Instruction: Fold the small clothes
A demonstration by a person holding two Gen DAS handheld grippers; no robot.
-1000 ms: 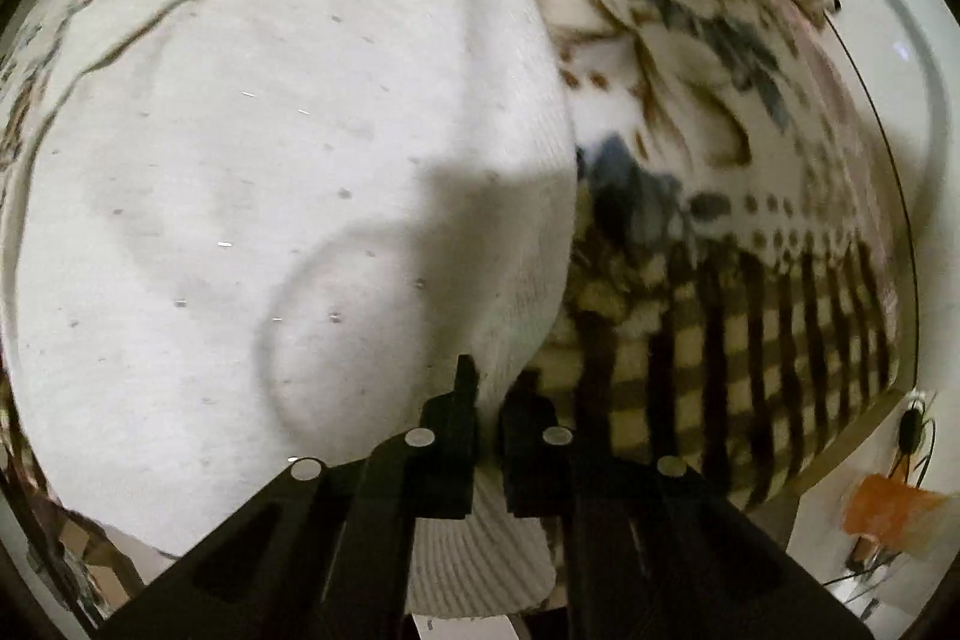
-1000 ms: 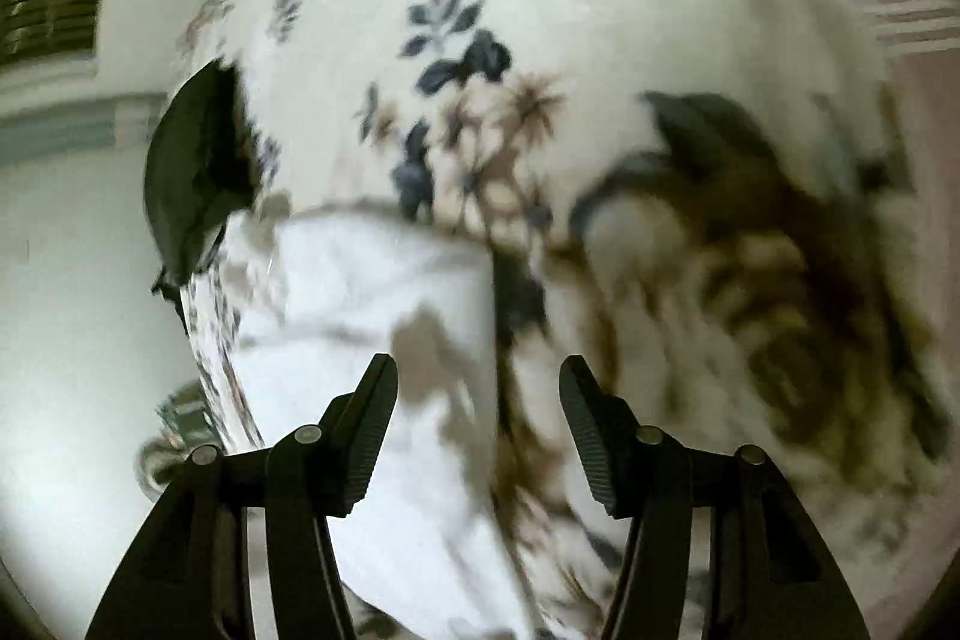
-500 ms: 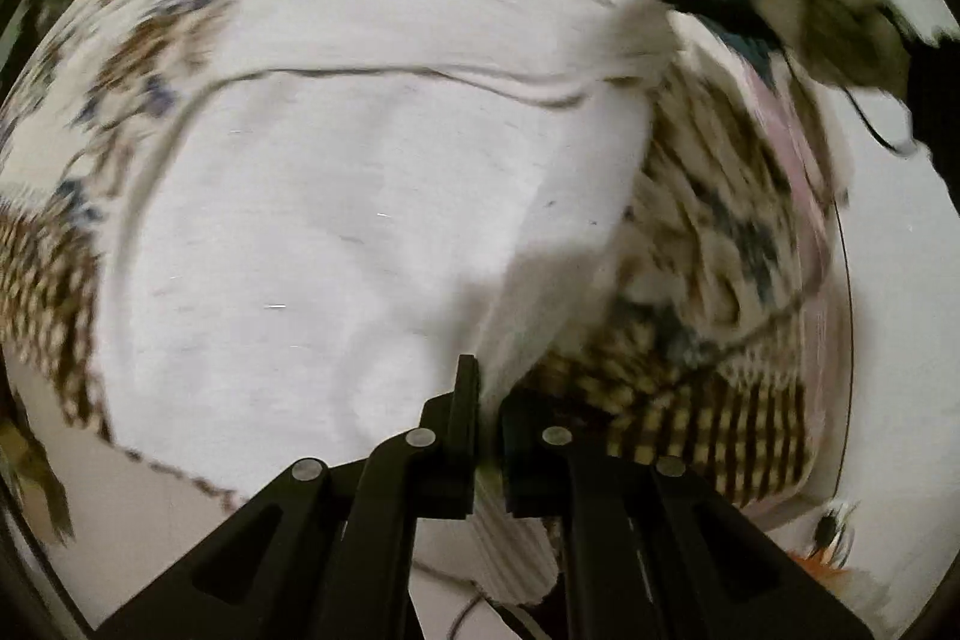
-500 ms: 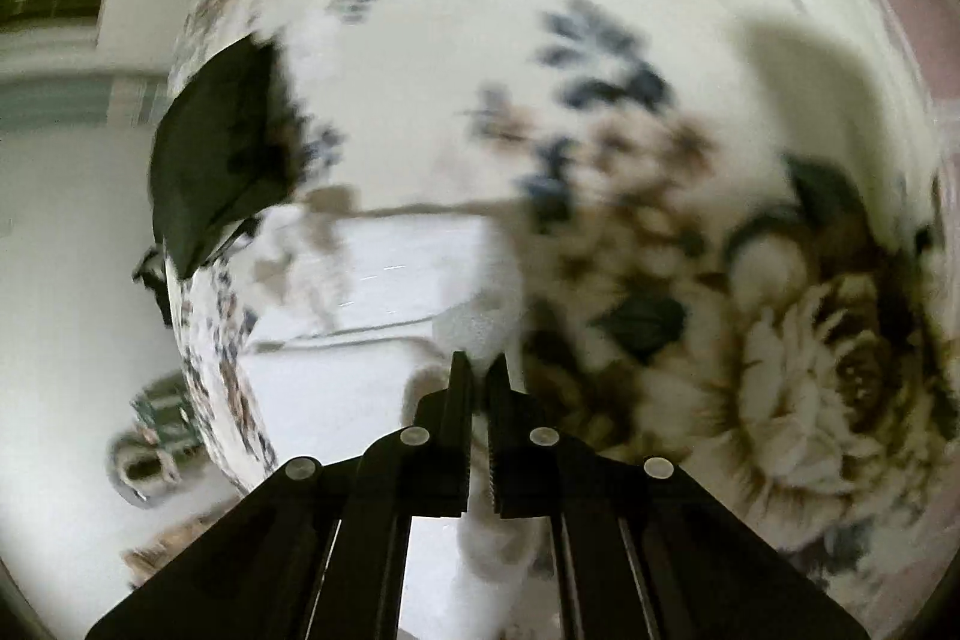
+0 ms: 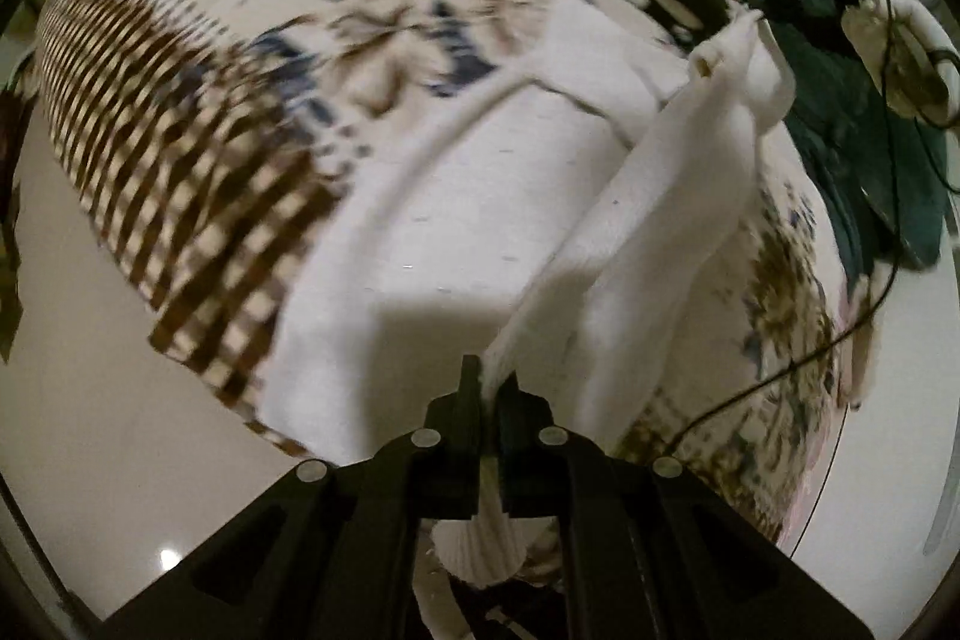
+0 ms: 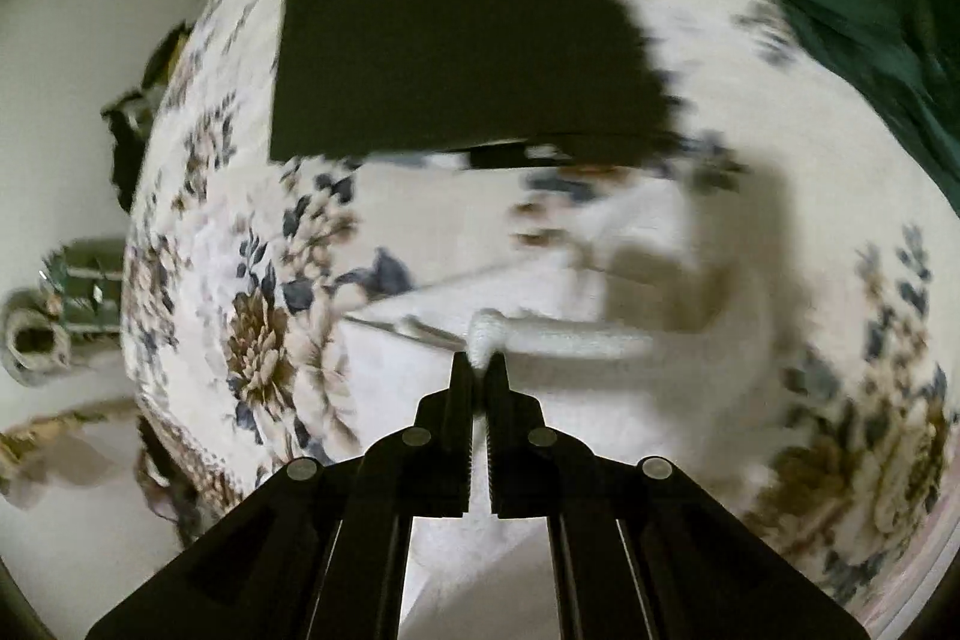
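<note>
Half a second ago the white garment [image 5: 456,244] lay mostly flat; now its near edge is lifted into a raised fold running from the left gripper [image 5: 491,388] up to the far corner. The black folded cloth [image 6: 456,34] has come into full view beyond the right gripper [image 6: 478,370]. The garment rests on the floral bedspread [image 5: 372,22], whose checked border [image 5: 150,124] drops to pale floor left of the garment; a dark green cloth [image 5: 864,142] lies right of it. Both pairs of jaws are closed tight, each pinching a white garment edge at the tips.
</note>
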